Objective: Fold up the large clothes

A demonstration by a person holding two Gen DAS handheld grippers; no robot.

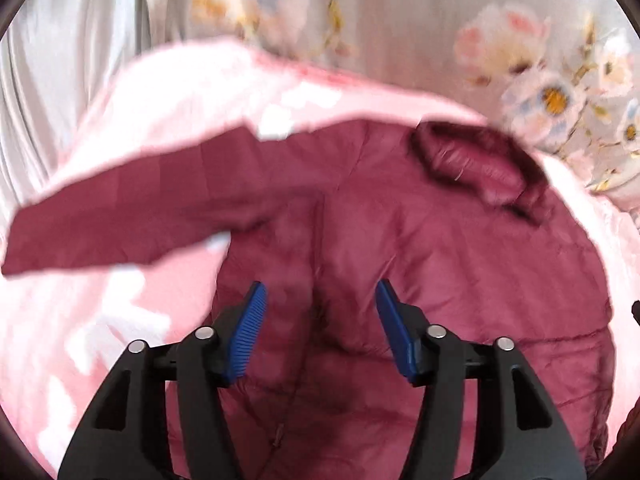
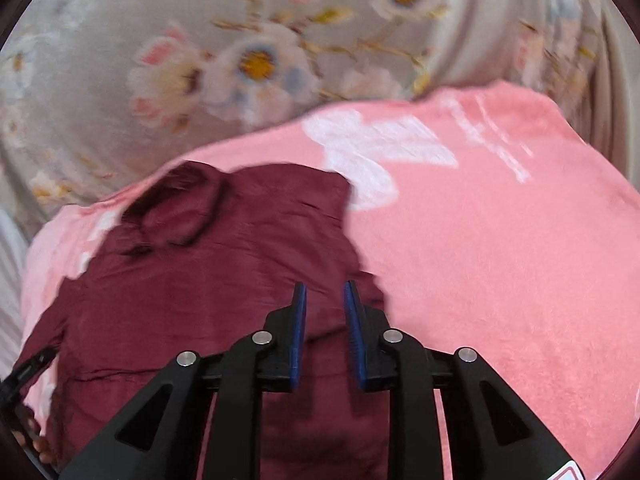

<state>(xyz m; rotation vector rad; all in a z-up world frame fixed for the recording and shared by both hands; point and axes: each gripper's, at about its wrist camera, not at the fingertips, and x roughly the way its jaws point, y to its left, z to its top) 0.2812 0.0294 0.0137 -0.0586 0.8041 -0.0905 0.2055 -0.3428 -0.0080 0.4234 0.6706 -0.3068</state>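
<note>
A maroon jacket [image 1: 420,248] is seen spread on a pink blanket [image 1: 132,312], which is patterned with white shapes and laid over a grey floral sheet [image 1: 420,28]. In the left wrist view, one sleeve [image 1: 132,216] is stretched out to the left across the blanket, and the collar [image 1: 476,168] (darker, with a puffy roll) is seen at the far end of the garment, near the sheet's flowers. The left gripper [image 1: 318,320] is held above the jacket's body with its jaws set wide apart; nothing is held between the blue pads [image 1: 248,328]. In the right wrist view, the jacket [image 2: 200,280] is found on the left part of the blanket [image 2: 500,260], with the collar [image 2: 176,208] toward the far left. The right gripper [image 2: 325,320] is positioned over the jacket's right edge, its jaws parted only narrowly; no cloth is seen pinched between them. Both views are blurred, so finer details of the fabric cannot be made out.
</note>
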